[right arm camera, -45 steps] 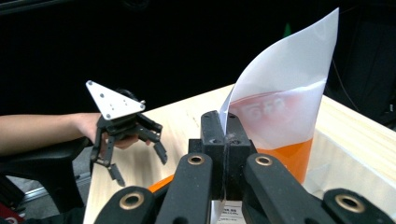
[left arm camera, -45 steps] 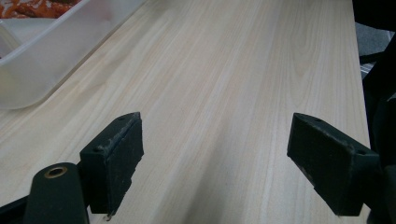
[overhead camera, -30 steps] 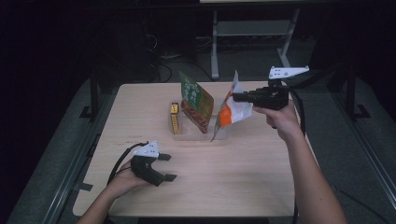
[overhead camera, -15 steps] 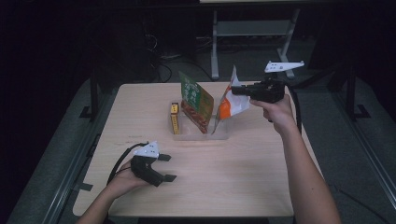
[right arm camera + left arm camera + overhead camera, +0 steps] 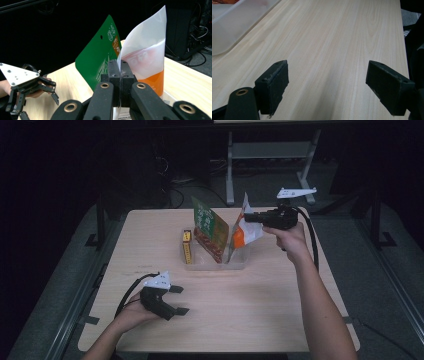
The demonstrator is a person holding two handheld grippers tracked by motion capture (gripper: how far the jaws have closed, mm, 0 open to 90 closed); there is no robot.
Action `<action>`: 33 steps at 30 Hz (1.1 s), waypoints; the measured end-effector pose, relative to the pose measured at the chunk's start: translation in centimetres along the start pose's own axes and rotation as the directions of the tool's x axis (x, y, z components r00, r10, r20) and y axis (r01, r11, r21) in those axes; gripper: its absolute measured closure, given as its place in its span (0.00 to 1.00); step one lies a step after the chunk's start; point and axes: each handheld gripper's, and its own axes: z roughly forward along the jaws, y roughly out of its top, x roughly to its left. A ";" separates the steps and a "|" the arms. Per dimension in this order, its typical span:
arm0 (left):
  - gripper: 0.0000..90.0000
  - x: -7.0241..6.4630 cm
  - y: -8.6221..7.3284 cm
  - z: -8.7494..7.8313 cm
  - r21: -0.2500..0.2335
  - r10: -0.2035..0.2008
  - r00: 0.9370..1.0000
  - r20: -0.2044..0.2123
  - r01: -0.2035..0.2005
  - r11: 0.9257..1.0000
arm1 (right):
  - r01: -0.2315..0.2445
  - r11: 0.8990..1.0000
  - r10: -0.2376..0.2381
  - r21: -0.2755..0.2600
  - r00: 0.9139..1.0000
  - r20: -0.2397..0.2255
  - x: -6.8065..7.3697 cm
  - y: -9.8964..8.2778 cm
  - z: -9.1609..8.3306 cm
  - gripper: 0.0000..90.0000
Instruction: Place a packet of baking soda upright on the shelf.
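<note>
**Right gripper pinches white-and-orange pouch over bin; left gripper idle, open**

High view, near to far. Lower left of frame: left gripper (image 5: pixel 176 300) rests on the wooden table (image 5: pixel 260 320), held by the person's left hand (image 5: pixel 131 314), jaws spread wide with nothing between them. The left gripper view confirms it: both black jaws well apart over bare wood grain, and a corner of the clear plastic bin (image 5: pixel 234 27) sits in the upper left of that frame.

Centre of the high view: the clear plastic bin (image 5: pixel 239 260) stands on the table. A yellow box (image 5: pixel 187 246) stands upright at its left end. A green pouch (image 5: pixel 209 227) leans tilted in the middle.

Upper right of centre: right gripper (image 5: pixel 248 217), held by the right hand (image 5: pixel 290 237), is clamped on the edge of the white-and-orange pouch (image 5: pixel 246 231), which sits above the bin's right end, just beside the green pouch. In the right gripper view the jaws are pressed together on the white-and-orange pouch (image 5: pixel 147 60); the green pouch (image 5: pixel 98 60) is behind it to the left, and the left gripper (image 5: pixel 37 100) shows in the lower left.
</note>
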 end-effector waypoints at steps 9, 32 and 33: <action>0.20 -0.2 0.0 0.1 -0.001 0.010 1.000 0.002 -0.010 1.000 | -0.024 1.000 0.024 -0.005 1.000 0.007 -0.5 -0.4 0.7 1.00; 0.20 -0.2 -0.1 0.2 0.000 0.007 1.000 0.009 -0.007 1.000 | -0.057 0.998 0.057 0.023 0.998 0.005 -1.4 -1.7 2.6 1.00; 0.20 -0.2 -0.1 0.2 0.005 0.011 1.000 0.009 -0.011 1.000 | -0.057 0.998 0.057 0.023 0.998 0.006 -1.5 -1.9 2.7 1.00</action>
